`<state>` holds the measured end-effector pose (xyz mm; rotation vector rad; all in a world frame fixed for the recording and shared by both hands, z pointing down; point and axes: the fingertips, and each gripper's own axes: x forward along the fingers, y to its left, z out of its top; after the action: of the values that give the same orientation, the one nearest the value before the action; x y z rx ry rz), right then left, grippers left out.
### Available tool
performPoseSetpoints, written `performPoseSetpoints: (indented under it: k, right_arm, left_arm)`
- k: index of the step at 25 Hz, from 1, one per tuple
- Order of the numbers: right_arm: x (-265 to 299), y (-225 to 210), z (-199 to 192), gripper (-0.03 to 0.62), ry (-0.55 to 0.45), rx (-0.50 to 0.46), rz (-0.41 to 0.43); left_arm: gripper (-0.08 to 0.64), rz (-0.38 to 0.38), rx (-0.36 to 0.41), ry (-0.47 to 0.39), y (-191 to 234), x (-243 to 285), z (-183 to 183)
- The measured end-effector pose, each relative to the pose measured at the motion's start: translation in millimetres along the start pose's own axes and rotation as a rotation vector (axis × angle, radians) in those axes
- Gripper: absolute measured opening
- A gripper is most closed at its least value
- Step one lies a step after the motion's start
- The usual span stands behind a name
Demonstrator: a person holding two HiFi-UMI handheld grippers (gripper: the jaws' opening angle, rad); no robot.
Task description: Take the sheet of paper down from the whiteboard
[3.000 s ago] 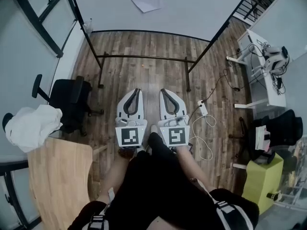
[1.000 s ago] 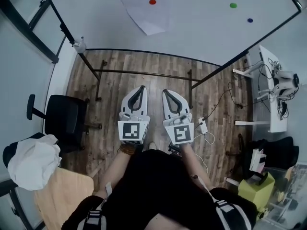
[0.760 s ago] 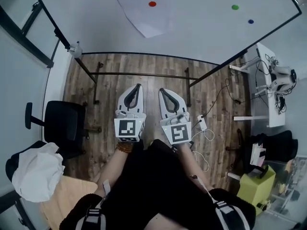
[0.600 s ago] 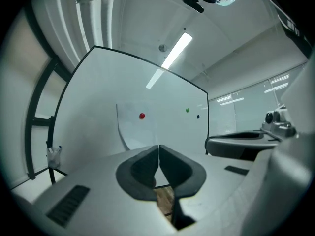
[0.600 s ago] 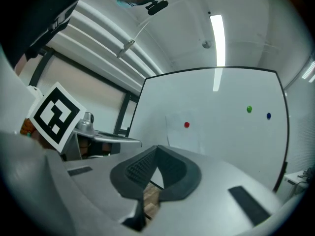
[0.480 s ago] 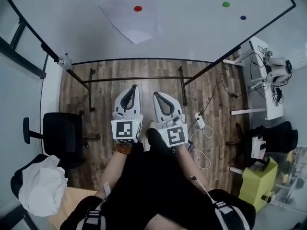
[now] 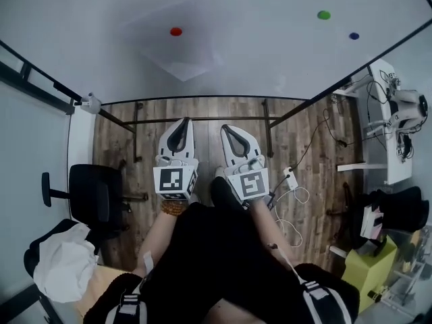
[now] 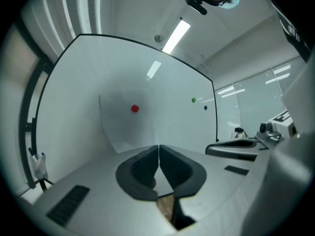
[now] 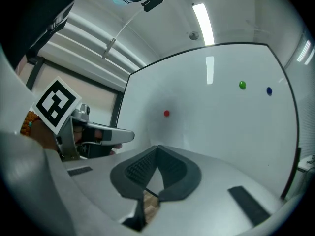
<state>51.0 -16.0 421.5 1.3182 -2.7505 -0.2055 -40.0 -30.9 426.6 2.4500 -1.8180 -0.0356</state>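
We hold both grippers level and side by side, facing the large white whiteboard (image 7: 270,66) with its thin black frame. The dark jaws of our left gripper (image 7: 182,122) are pressed together with nothing between them. Our right gripper (image 7: 226,128) is pressed together the same way and is also empty.

The white sheet of paper (image 7: 181,56) hangs tilted on the board, ahead of the left gripper and a little to its left. A small round red magnet (image 7: 175,31) pins it near its upper part. Its lowest corner points down and ends above the board's bottom edge, and neither gripper touches it. Bare board lies round all its edges. The round green magnet (image 7: 324,15) and round blue magnet (image 7: 354,36) sit well apart to the right.

Below us, brown wooden plank floor (image 7: 202,113) is open between the stand's legs. A black office chair (image 7: 94,194) stands off to our left and a white desk (image 7: 388,127) to our right. A white cable (image 7: 293,198) lies on the floor near our right arm.
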Motion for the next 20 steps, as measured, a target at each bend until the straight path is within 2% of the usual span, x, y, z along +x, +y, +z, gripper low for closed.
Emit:
performPoseSetpoints:
  k: [9, 15, 20]
  right_arm:
    - [39.6, -69.9, -11.3, -0.002, -0.022, 0.033, 0.075]
    - [72.0, -79.3, -18.3, -0.002, -0.017, 0.017, 0.113]
    - [97.2, -77.4, -13.3, -0.002, -0.015, -0.019, 0.111]
  left_arm:
    - [0.014, 0.154, 0.062, -0.034, 19.6, 49.1, 26.2]
    - [0.014, 0.234, 0.097, -0.067, 51.5, 51.4, 42.4]
    - [0.014, 0.21, 0.1, -0.119, 78.2, 68.3, 58.6]
